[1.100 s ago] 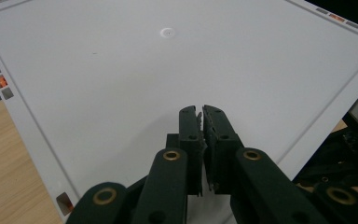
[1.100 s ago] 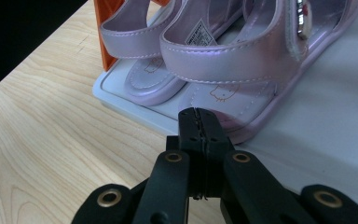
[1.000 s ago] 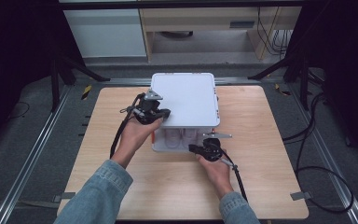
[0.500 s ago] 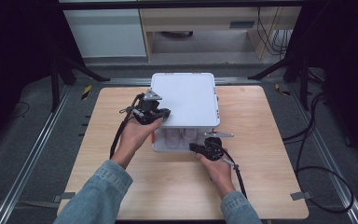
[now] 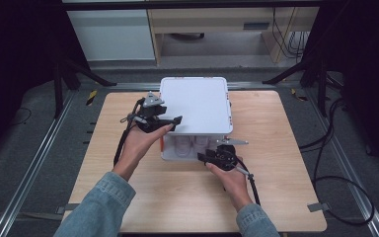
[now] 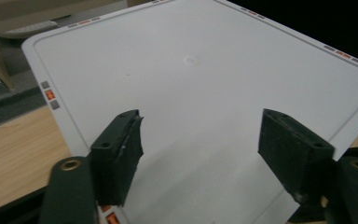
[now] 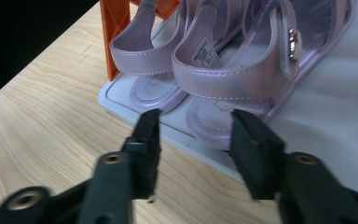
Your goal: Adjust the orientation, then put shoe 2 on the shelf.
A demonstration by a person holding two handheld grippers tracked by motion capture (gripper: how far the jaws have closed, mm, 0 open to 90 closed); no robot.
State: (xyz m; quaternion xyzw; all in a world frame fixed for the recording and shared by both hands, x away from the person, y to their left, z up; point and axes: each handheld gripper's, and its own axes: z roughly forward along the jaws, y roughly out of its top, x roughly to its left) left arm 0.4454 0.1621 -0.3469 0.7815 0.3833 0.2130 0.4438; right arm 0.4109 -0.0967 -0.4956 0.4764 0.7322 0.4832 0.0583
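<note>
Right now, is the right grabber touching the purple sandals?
Apart. In the right gripper view the right gripper has open jaws in front of the sandals, with the white tray edge showing between.

Light falls from overhead onto my table, bright and even; beyond its edges everything drops to near black. My jaws throw soft shadows across the white lid. My nearest gripper parts are blurred.

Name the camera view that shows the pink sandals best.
The right gripper view: the pink sandals stand close up, straps, buckle and size label plain, heels on the white tray. The high view gives pale shapes under the white lid. The left gripper view looks down on the lid's top.
</note>
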